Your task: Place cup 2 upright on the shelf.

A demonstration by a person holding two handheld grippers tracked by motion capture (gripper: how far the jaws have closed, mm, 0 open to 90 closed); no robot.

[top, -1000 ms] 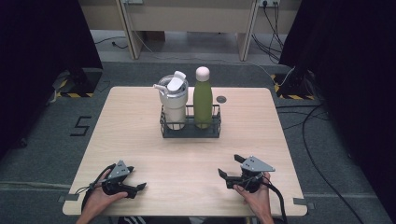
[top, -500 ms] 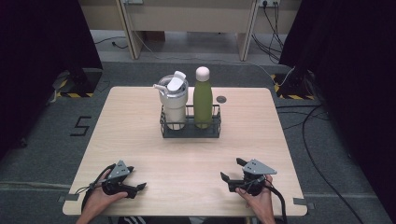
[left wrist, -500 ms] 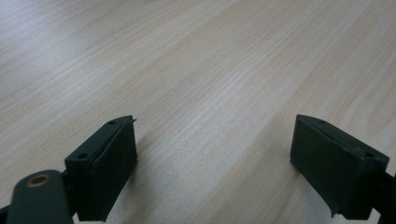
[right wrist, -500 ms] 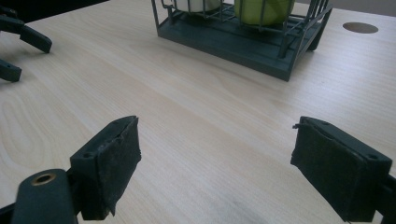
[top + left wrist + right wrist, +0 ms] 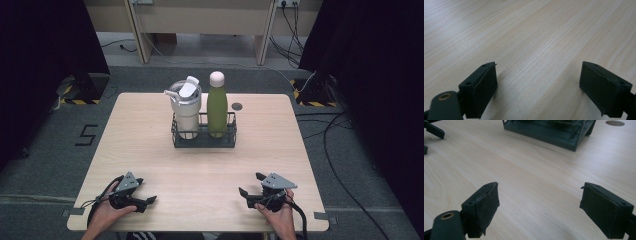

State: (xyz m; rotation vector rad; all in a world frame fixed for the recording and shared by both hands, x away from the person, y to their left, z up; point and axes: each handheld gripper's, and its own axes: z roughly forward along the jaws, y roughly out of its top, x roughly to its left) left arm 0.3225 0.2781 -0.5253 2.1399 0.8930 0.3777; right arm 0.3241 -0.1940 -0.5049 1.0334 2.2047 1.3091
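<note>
Both my claws, left [image 5: 146,201] and right [image 5: 249,185], rested open and empty on the counter [image 5: 150,145]; reaching the green bottle [image 5: 217,106] seemed next.

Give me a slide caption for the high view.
Two hand-held grippers, left and right, rest open at the table's near edge, facing a wire rack holding a tumbler and green bottle.

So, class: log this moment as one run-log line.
left gripper: open, empty | right gripper: open, empty | bottle, tumbler: in rack
</note>
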